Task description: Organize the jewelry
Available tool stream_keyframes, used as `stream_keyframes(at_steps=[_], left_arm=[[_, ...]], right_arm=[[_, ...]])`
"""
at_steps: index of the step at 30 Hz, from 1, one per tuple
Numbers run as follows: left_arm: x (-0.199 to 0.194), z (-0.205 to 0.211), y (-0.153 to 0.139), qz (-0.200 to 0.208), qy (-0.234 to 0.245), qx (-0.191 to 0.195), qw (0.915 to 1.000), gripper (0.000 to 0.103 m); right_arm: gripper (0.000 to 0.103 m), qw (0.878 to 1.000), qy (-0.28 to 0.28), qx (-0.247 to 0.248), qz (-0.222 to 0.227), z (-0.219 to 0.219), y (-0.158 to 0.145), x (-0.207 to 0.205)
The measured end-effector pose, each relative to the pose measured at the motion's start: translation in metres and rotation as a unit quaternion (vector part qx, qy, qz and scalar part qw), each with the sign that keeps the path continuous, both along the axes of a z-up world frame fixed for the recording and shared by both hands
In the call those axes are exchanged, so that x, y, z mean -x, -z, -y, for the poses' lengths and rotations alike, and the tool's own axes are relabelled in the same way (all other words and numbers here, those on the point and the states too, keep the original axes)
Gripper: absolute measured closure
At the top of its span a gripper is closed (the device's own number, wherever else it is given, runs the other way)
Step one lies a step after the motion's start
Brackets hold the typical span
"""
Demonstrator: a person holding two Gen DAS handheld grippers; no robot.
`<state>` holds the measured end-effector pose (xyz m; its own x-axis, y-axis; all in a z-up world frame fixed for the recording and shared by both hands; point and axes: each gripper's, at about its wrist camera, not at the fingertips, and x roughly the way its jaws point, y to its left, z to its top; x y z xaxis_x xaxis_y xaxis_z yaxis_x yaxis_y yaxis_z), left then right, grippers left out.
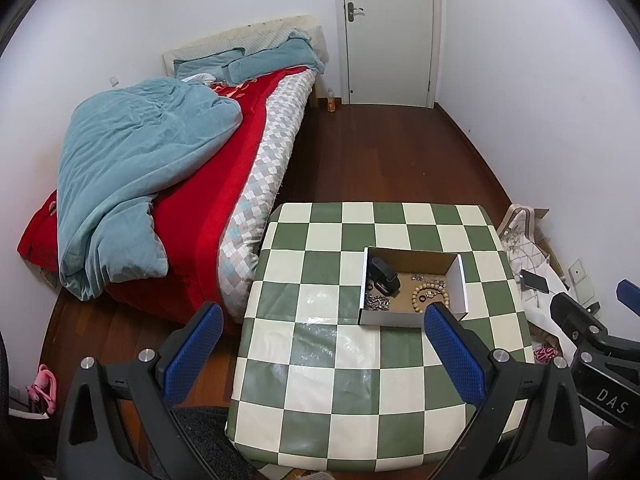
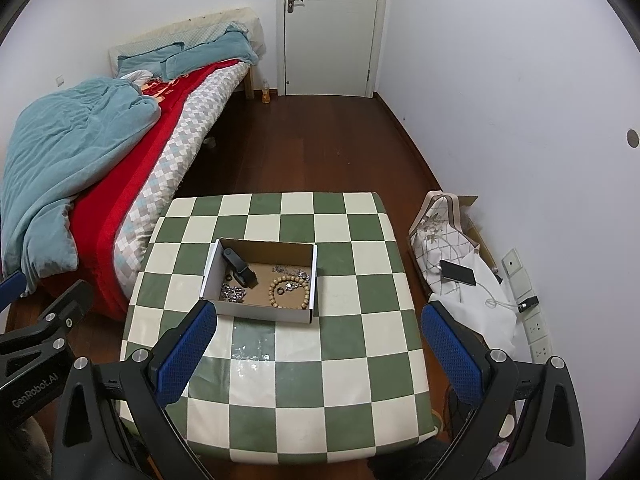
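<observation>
Several jewelry pieces inside box

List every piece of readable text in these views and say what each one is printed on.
"DAS": white letters on the black body of the right gripper, seen from the left wrist view; cut off at the frame edge.
"GenRobot.AI": on the black body of the left gripper, seen from the right wrist view.
Red packaging beside the table: white lettering, too blurred to read.

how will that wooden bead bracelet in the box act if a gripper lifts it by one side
The bead bracelet looks strung from separate round beads, so it will probably sag out of its ring shape. It seems light. Smooth beads may slip between the pads, and it lies near the box wall, which may crowd a finger.
</observation>
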<state>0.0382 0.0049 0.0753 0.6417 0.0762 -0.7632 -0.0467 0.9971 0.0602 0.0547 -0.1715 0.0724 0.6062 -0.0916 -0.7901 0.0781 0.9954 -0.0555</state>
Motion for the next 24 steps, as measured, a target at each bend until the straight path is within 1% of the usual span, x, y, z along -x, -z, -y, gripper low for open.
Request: stream_keyframes(at_steps=[8, 12, 24], left_arm=[[-0.0004, -0.0003, -0.0011, 0.000, 0.000, -0.002, 1.0000, 0.000], [-0.0038, 0.0014, -0.0069, 0.002, -0.001, -0.004, 1.0000, 0.000], [-0.0022, 0.0004, -0.0062, 0.004, -0.001, -0.003, 1.0000, 0.000]], right_arm=[[0.000, 1.000, 0.000, 0.000, 0.001, 0.0001, -0.0017, 0.0006], [0.000, 1.000, 0.000, -0.001, 0.000, 0.0003, -0.0022, 0.0008], [0.000, 1.000, 0.001, 0.001, 0.001, 0.0022, -0.0042, 0.0004]])
